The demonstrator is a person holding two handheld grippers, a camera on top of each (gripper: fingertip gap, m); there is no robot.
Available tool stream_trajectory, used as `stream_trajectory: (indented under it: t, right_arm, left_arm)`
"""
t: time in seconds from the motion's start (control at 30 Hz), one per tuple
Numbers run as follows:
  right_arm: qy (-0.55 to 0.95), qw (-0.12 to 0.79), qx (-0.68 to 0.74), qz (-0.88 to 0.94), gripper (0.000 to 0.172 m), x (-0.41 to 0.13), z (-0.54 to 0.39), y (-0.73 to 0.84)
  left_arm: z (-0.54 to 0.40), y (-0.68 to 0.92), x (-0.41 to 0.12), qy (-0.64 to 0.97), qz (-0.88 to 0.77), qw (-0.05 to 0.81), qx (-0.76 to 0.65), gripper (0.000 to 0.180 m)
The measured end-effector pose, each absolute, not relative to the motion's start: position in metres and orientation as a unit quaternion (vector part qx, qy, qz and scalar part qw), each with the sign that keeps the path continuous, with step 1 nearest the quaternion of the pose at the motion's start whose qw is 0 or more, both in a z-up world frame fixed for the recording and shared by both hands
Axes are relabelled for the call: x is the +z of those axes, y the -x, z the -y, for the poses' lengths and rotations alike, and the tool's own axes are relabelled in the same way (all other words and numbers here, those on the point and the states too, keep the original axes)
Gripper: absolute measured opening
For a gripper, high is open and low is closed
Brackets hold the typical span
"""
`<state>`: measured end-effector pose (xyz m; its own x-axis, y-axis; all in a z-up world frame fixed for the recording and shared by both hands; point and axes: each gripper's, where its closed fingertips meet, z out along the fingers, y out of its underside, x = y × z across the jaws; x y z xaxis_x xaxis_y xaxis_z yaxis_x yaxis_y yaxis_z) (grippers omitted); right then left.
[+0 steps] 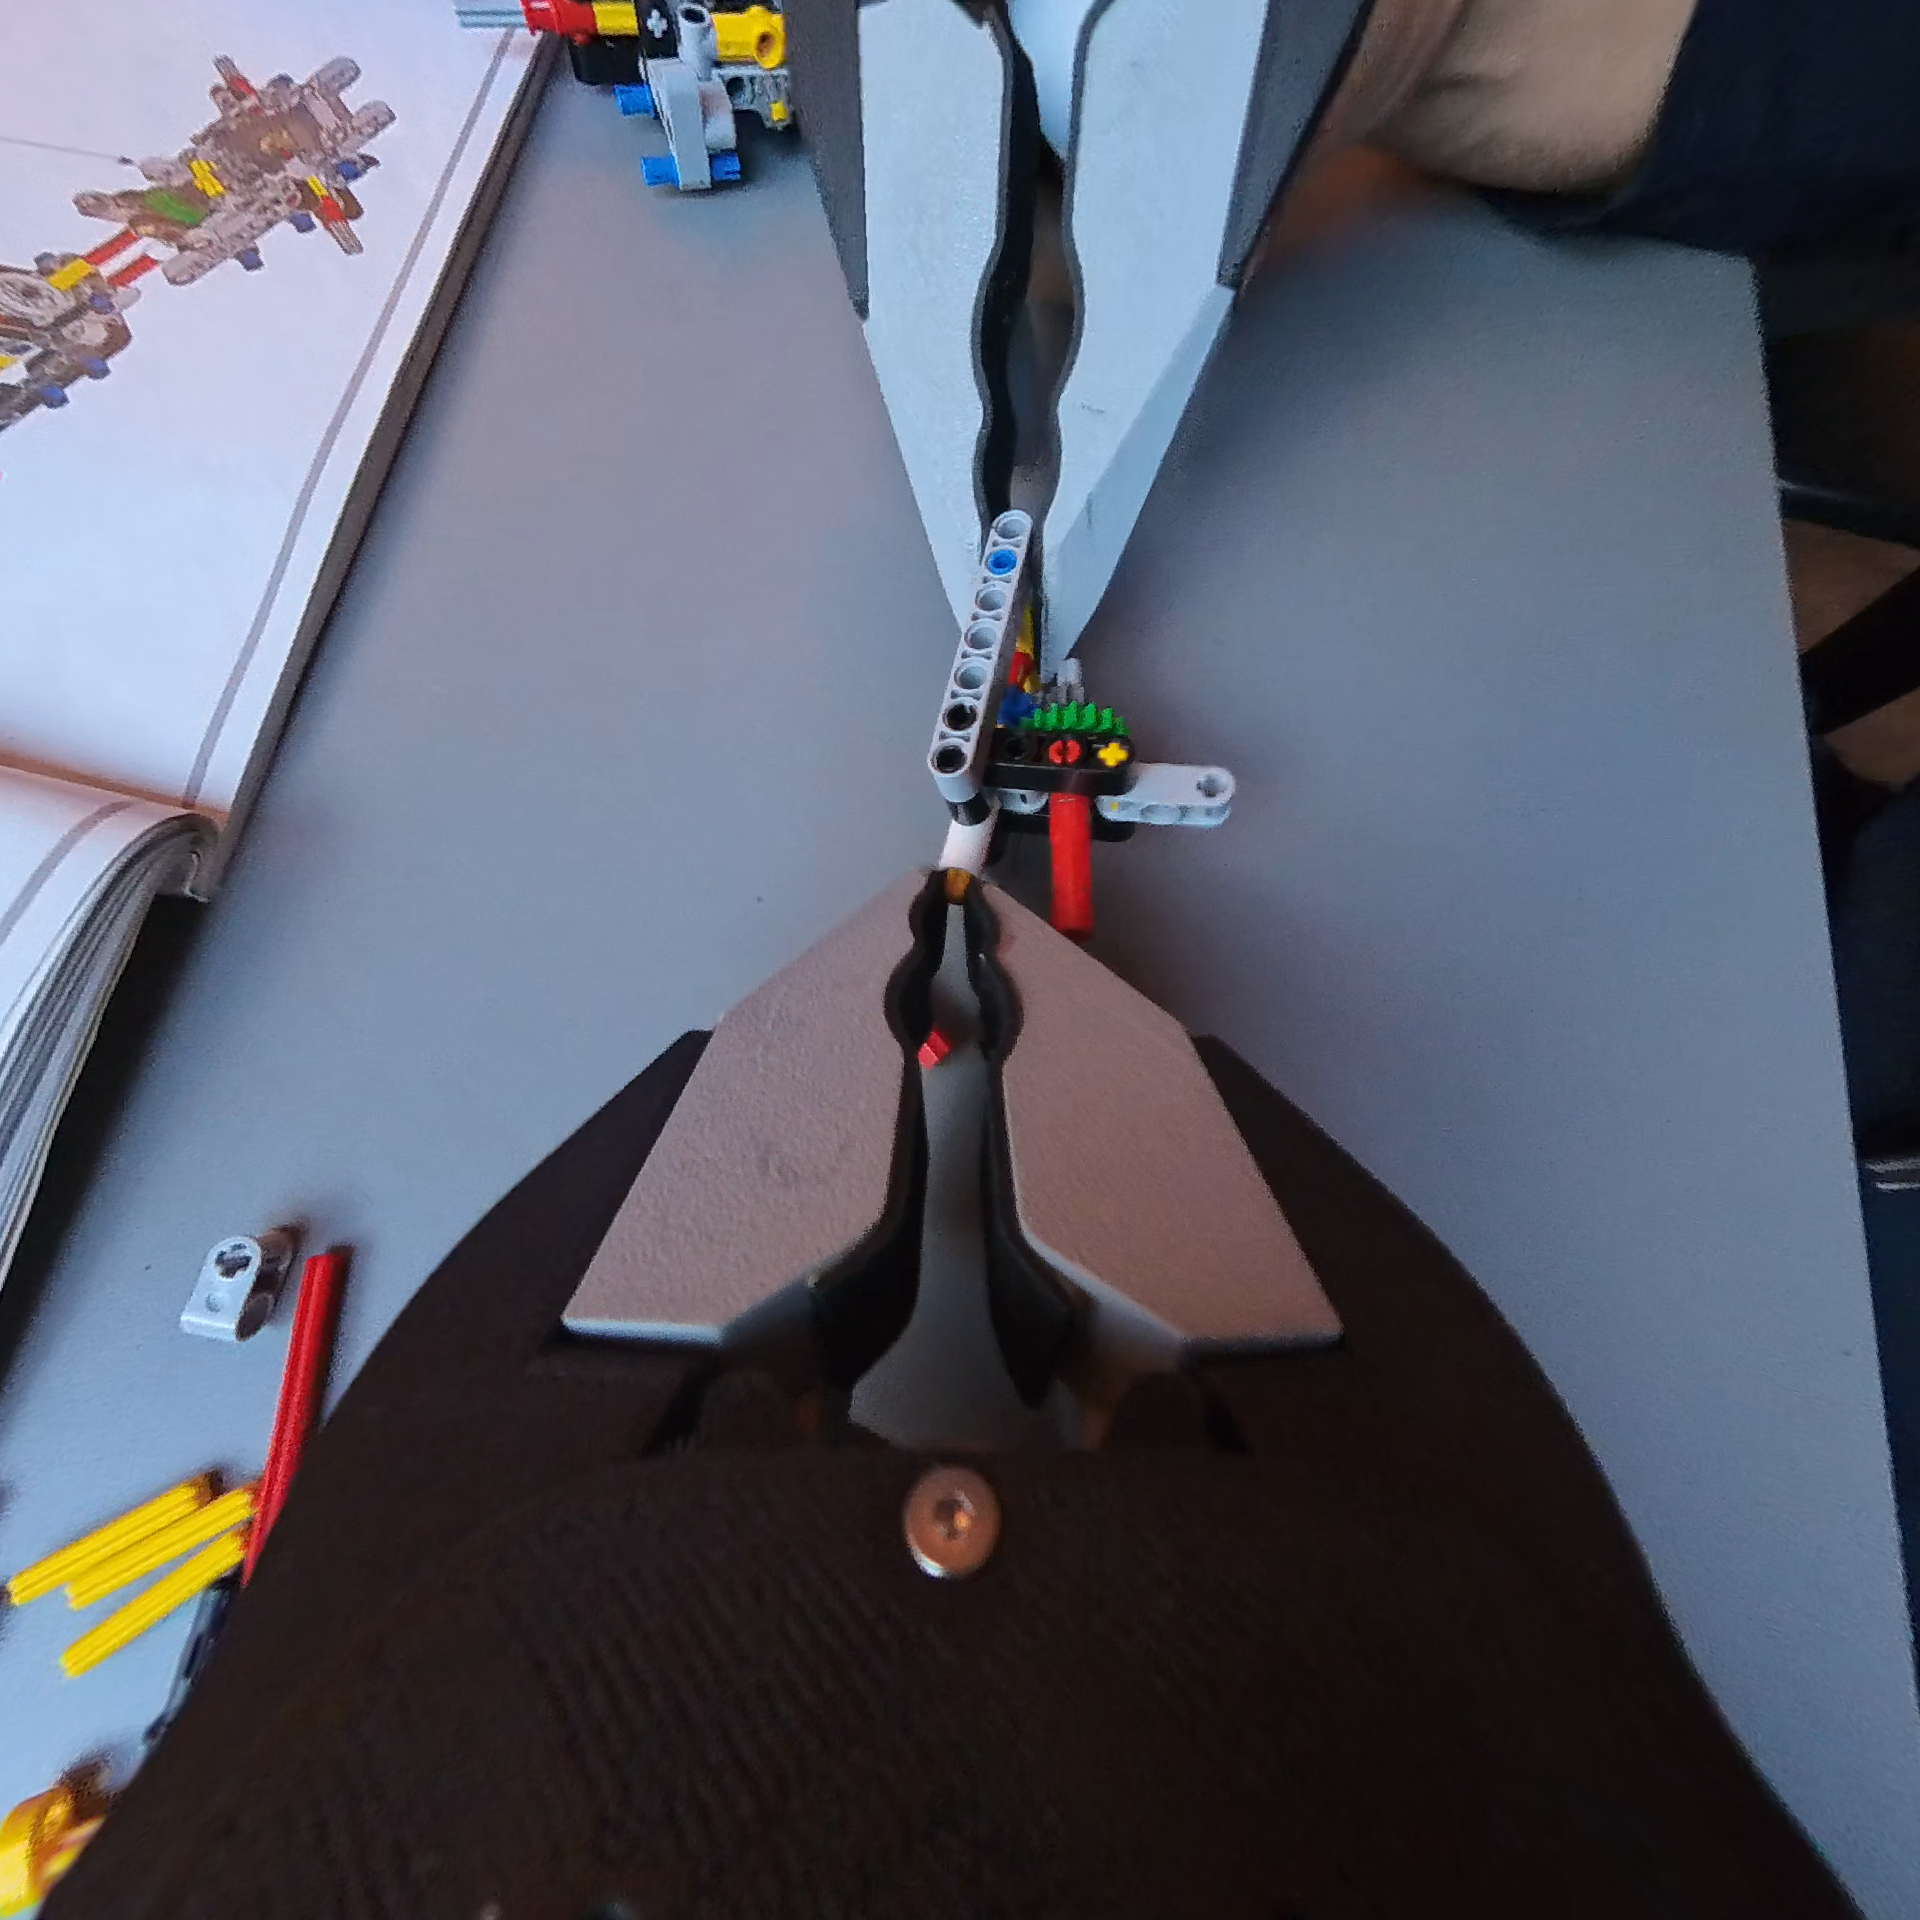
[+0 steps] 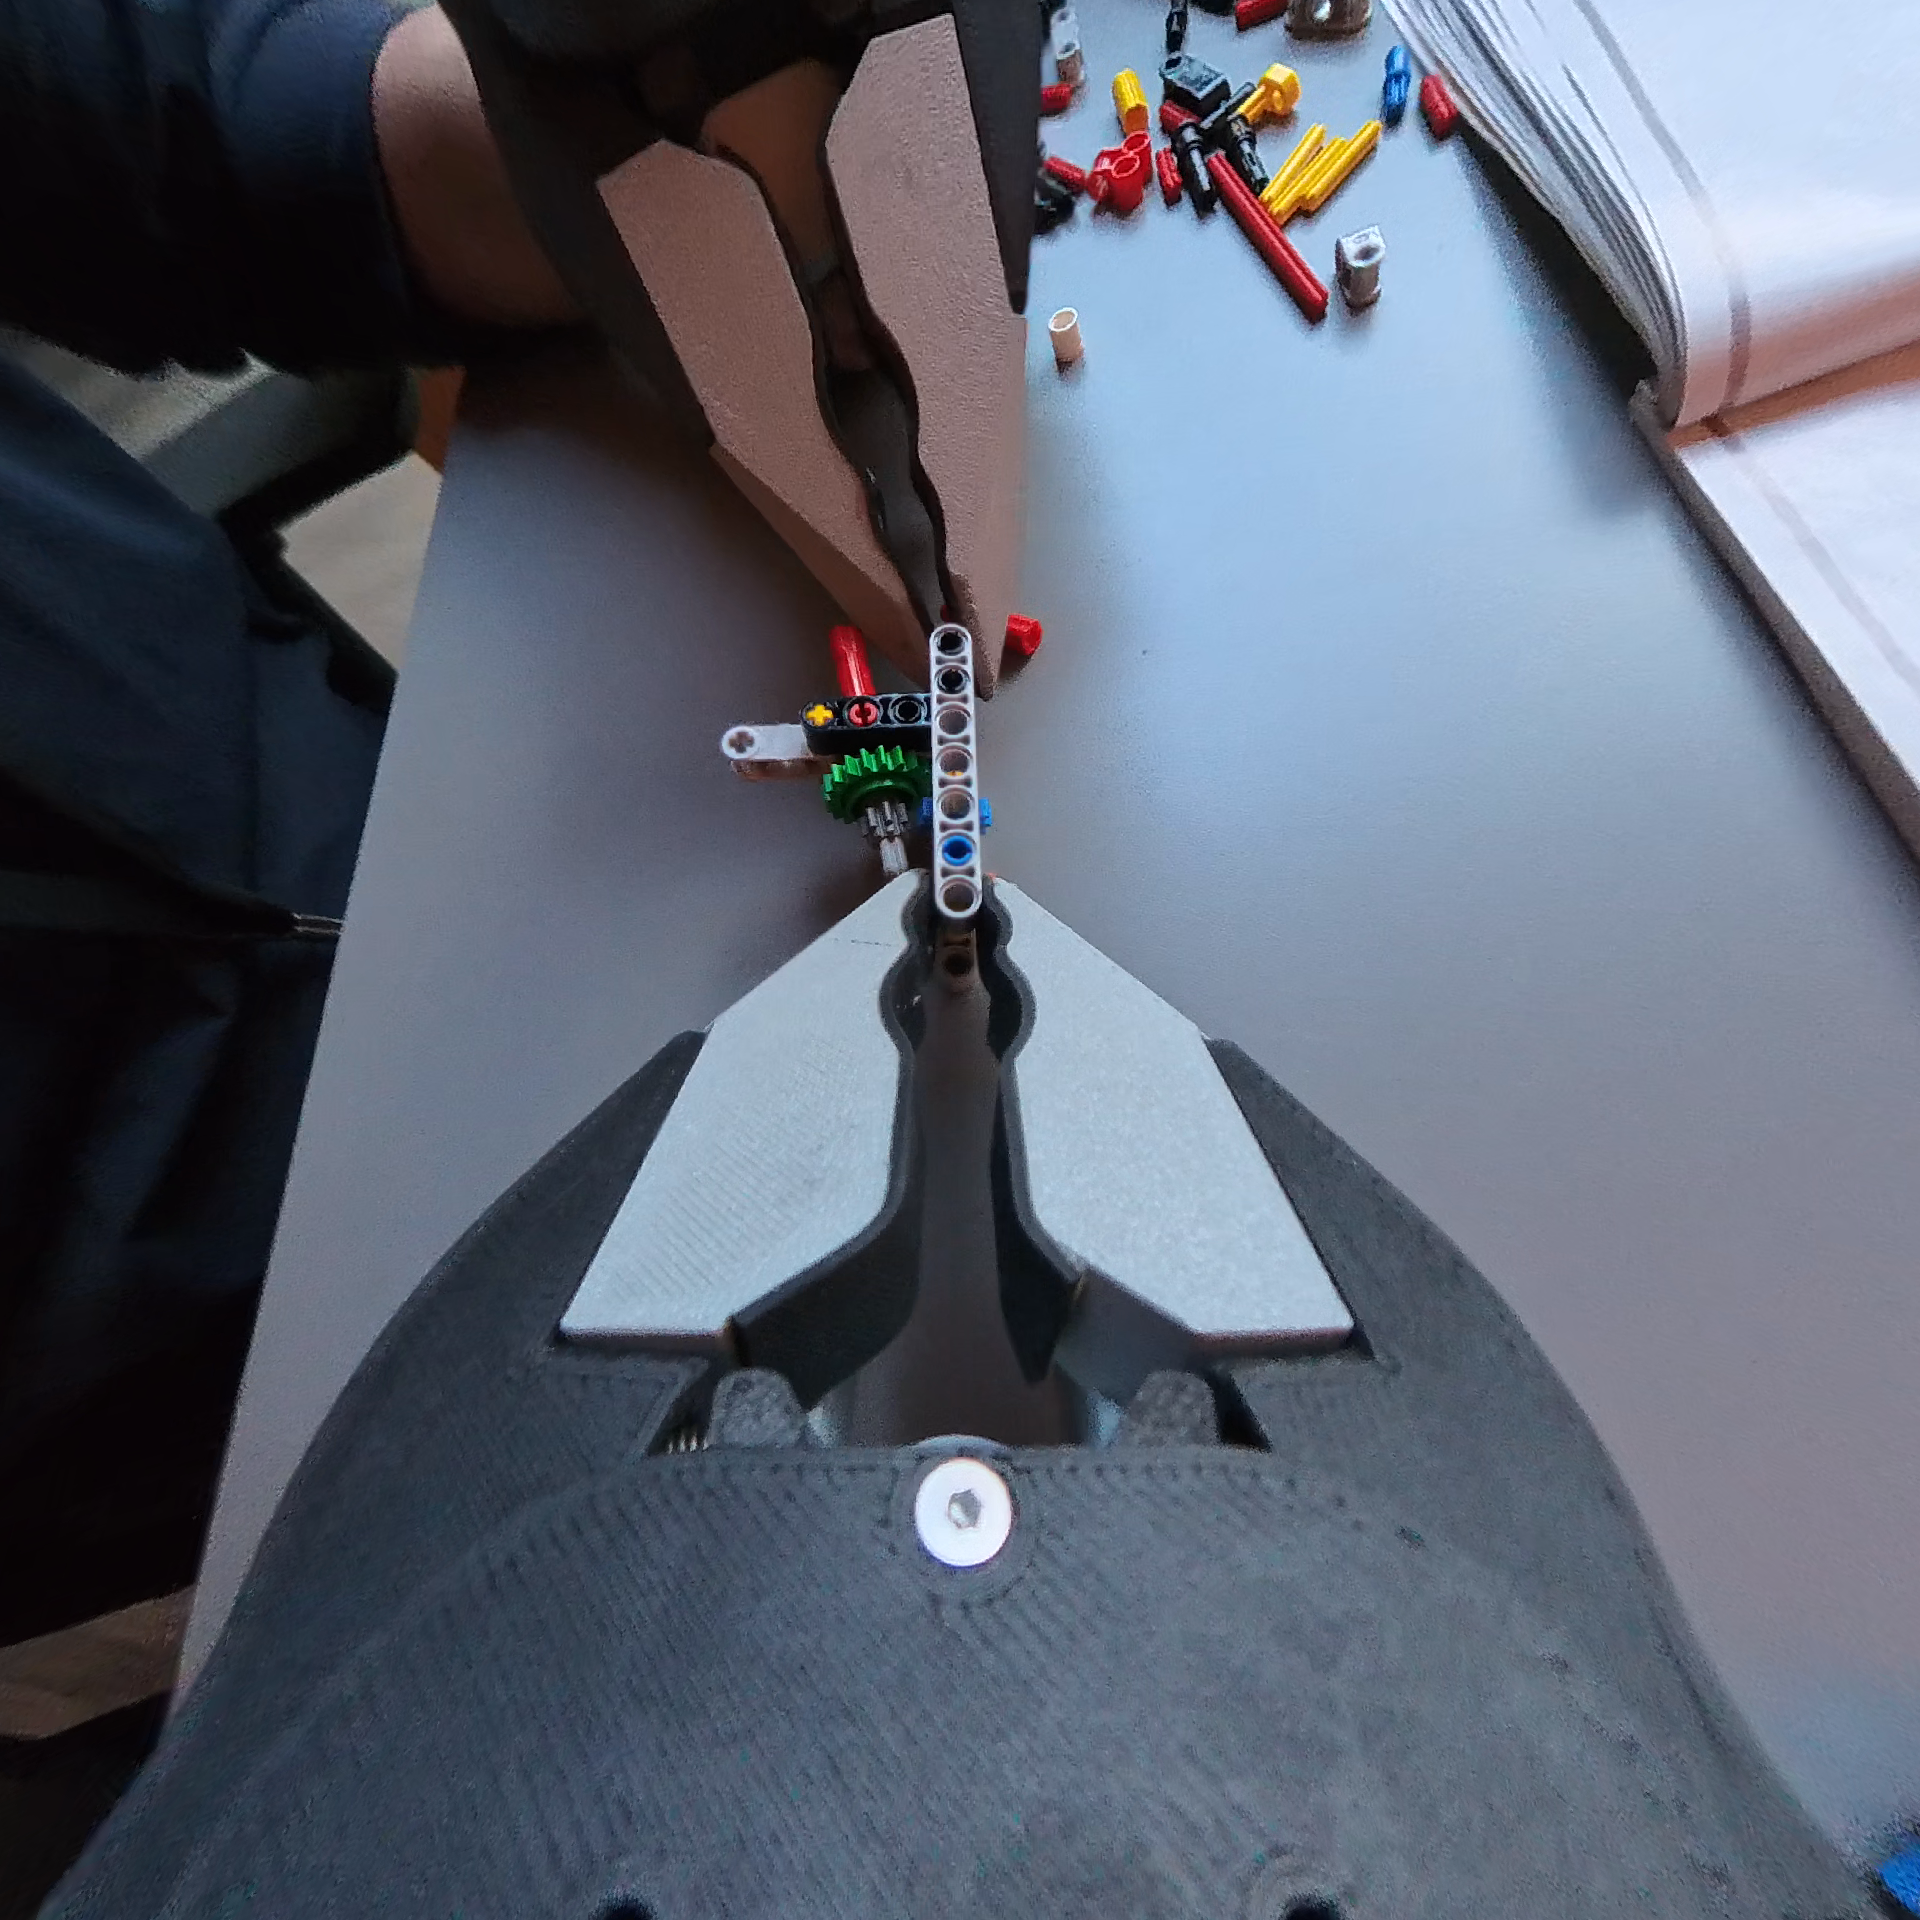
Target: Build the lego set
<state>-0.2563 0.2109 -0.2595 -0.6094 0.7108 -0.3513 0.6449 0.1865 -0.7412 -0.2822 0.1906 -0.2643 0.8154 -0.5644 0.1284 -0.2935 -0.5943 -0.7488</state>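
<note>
A small brick assembly [image 1: 1060, 753] lies on the grey table [image 1: 623, 727] between both grippers. It has a long grey holed beam [image 1: 982, 644], a black beam, a green gear [image 1: 1081, 719] and a red axle [image 1: 1070, 862]. My left gripper [image 1: 956, 883] is shut on a small tan pin end that sticks out of a white sleeve [image 1: 966, 847] at the assembly's near end. My right gripper [image 2: 956, 909] is shut on the other end of the assembly [image 2: 883, 727], under the tip of the grey beam [image 2: 954, 769]. In the right wrist view, the left gripper [image 2: 940, 634] comes in from above.
An open instruction book [image 1: 208, 416] lies at the left. Loose yellow axles [image 1: 156, 1558], a red axle [image 1: 296, 1392] and a grey connector [image 1: 234, 1288] lie near it. A larger build [image 1: 686, 83] stands far off. A small red piece [image 2: 1023, 634] lies by the left gripper. The gap from one gripper's tips to the other's is roughly 4 cm.
</note>
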Motion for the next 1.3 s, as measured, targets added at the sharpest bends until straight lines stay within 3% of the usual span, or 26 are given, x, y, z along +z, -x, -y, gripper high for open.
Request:
stream_trajectory:
  t: [0.17, 0.3, 0.6, 0.8, 1.1, 1.3]
  right_arm:
    - [0.439, 0.027, 0.466, 0.768, 0.003, -0.259, -0.209, 0.255]
    - [0.432, 0.044, 0.461, 0.774, 0.004, -0.260, -0.208, 0.256]
    - [0.433, 0.039, 0.462, 0.773, 0.004, -0.260, -0.208, 0.256]
    - [0.432, 0.038, 0.462, 0.773, 0.004, -0.260, -0.208, 0.255]
    - [0.431, 0.039, 0.462, 0.774, 0.004, -0.260, -0.208, 0.255]
    - [0.431, 0.040, 0.462, 0.775, 0.004, -0.260, -0.208, 0.255]
  left_arm:
    - [-0.188, 0.280, -0.264, 0.870, -0.260, 0.378, -0.182, 0.000]
    - [-0.184, 0.284, -0.265, 0.871, -0.265, 0.369, -0.185, 0.013]
    - [-0.178, 0.305, -0.247, 0.867, -0.244, 0.383, -0.203, 0.014]
    - [-0.172, 0.299, -0.264, 0.893, -0.183, 0.318, -0.260, 0.016]
    - [-0.179, 0.299, -0.269, 0.908, -0.184, 0.324, -0.190, 0.022]
    - [-0.180, 0.304, -0.272, 0.913, -0.202, 0.324, -0.140, 0.003]
